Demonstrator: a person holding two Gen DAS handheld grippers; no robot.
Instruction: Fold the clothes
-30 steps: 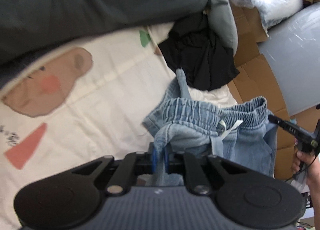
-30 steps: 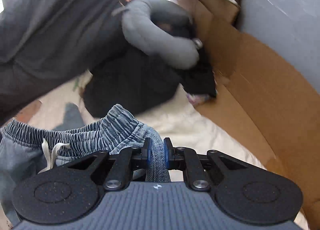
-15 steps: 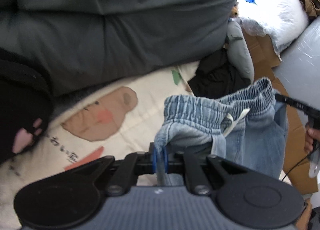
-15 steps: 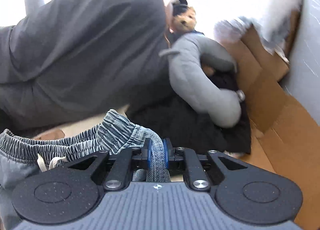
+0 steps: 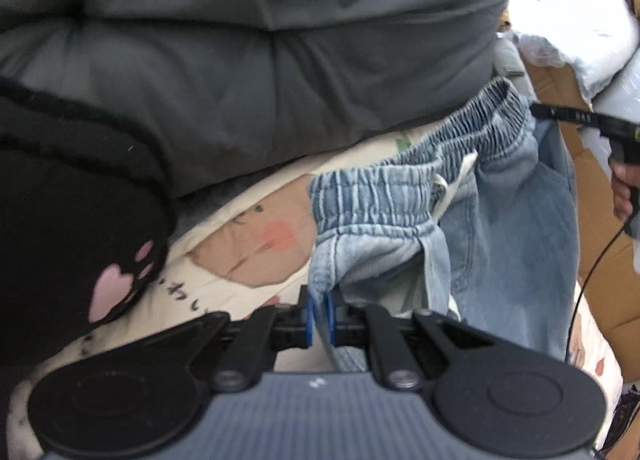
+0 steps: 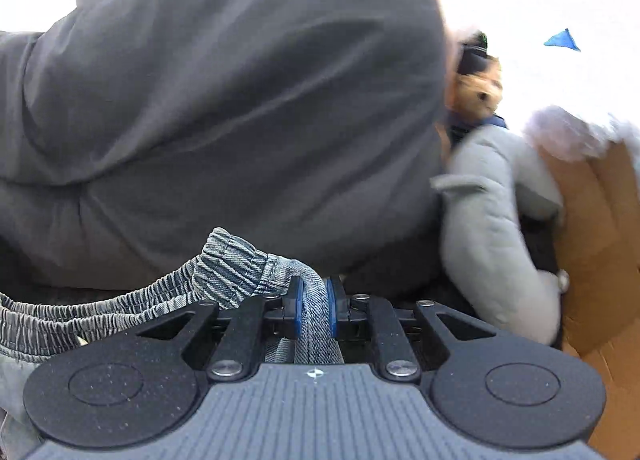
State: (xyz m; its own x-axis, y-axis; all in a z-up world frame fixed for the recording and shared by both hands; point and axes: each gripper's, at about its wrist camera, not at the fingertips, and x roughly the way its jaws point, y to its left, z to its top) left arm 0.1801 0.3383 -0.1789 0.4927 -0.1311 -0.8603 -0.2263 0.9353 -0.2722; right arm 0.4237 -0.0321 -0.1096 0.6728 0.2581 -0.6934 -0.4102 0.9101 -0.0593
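Two claws were clamped on the denim shorts (image 5: 492, 219): left claw (image 5: 319, 314), right claw (image 6: 313, 310) | shorts hung by the waistband above the printed bedsheet (image 5: 224, 260) | step judged: lifting, spreading | next: garment to be laid flat.

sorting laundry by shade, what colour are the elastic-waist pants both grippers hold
Light blue washed denim pants, clearest in the left wrist view.

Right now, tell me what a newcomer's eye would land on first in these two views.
First, the light blue jeans, hanging by their gathered waistband between the left gripper and the right gripper, each shut on denim. Behind them a big dark grey duvet fills the upper part of both views. At the left edge lies a black cushion with a pink paw print.
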